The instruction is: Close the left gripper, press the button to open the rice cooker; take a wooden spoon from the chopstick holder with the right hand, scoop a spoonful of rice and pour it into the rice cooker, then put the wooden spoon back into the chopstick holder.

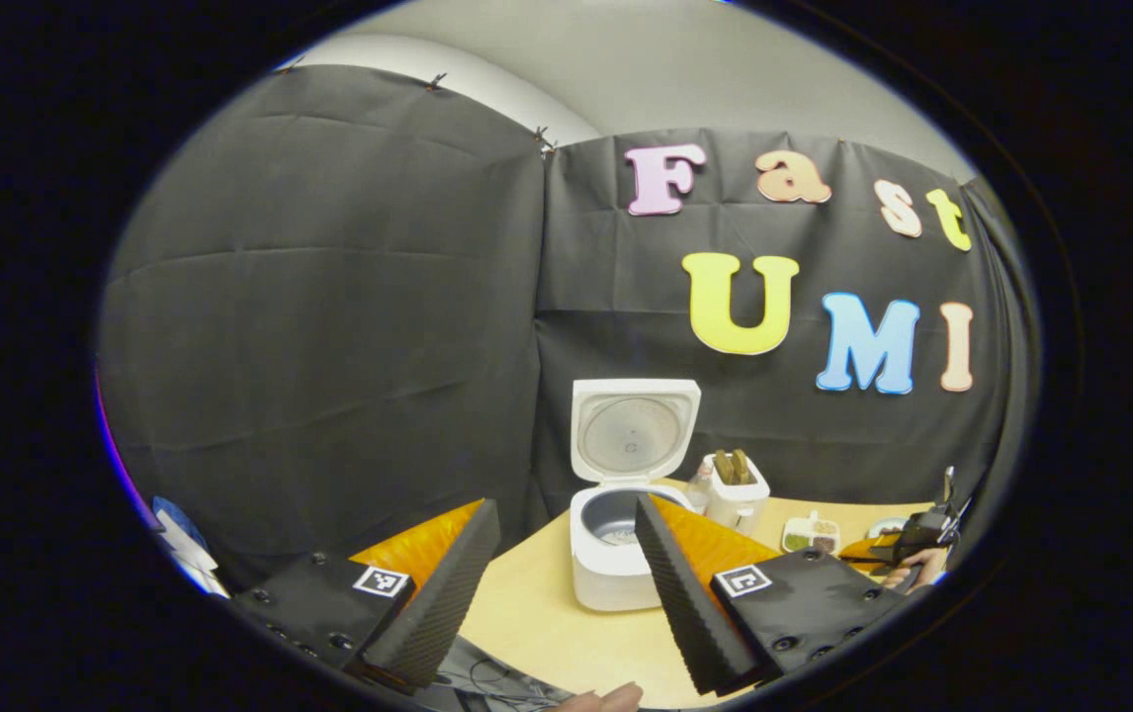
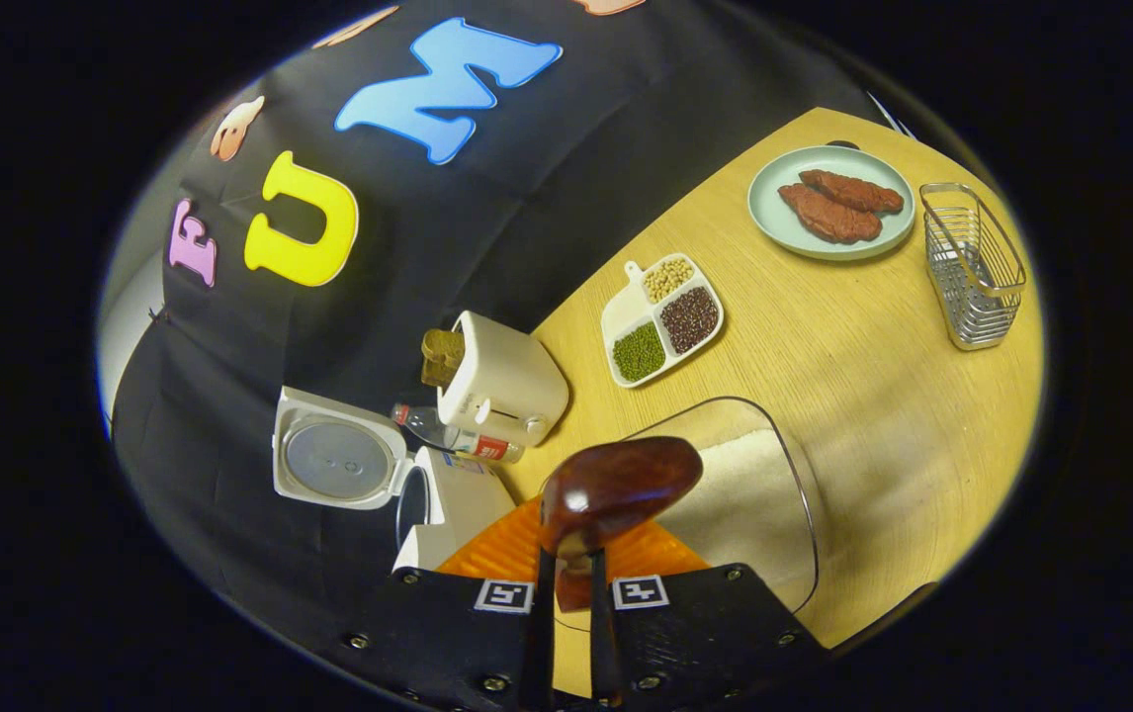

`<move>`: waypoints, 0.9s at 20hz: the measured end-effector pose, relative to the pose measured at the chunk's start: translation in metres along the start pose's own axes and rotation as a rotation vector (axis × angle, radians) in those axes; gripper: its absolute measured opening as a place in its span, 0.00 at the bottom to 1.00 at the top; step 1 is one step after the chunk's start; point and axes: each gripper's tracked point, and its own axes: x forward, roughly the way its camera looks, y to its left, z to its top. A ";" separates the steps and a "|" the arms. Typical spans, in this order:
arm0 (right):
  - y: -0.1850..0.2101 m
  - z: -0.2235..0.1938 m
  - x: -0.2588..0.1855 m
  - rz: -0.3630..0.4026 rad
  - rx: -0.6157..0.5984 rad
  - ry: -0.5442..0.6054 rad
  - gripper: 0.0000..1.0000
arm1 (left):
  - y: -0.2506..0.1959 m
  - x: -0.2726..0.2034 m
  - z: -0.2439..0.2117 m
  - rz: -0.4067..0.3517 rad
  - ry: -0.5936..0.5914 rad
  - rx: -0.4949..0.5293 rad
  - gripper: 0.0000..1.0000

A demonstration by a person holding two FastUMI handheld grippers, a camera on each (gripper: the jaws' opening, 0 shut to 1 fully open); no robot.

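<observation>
Right gripper view shows the right gripper (image 2: 566,593) with its jaws pinching the handle of the wooden spoon (image 2: 616,487), whose dark bowl juts forward over a clear container of rice (image 2: 744,494) on the table (image 2: 873,376). I cannot tell whether the bowl carries any rice. To the left stands the rice cooker (image 2: 448,504), its lid (image 2: 334,457) swung up. Behind it are a toaster (image 2: 502,386) and a bottle (image 2: 458,435) lying on its side; farther off sit a divided dish of beans (image 2: 662,318), a plate of meat (image 2: 828,203) and the wire chopstick holder (image 2: 972,265), well apart at the far right.

Left gripper view shows the left gripper (image 1: 566,583) with its jaws spread wide, holding nothing, well back from the open rice cooker (image 1: 616,554). The other gripper (image 1: 908,544) and a hand (image 1: 913,572) show at the right edge.

Judging from this, the button press is done and the spoon is taken; the step in hand is the scoop. The next move calls for dipping the bowl into the rice, lifting it level, carrying it left to the cooker's pot and tipping it there. The spoon must stay flat in transit, and the return to the holder is a long reach across the table.
</observation>
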 end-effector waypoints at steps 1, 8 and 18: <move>0.008 0.006 -0.006 0.019 0.013 -0.013 0.15 | -0.001 0.000 0.002 -0.002 -0.006 0.003 1.00; 0.083 0.018 -0.040 0.147 0.003 -0.049 0.15 | 0.007 -0.012 0.006 0.005 -0.026 -0.007 1.00; 0.219 -0.022 -0.034 0.316 -0.037 0.019 0.15 | 0.061 -0.030 0.000 0.078 -0.040 -0.059 0.93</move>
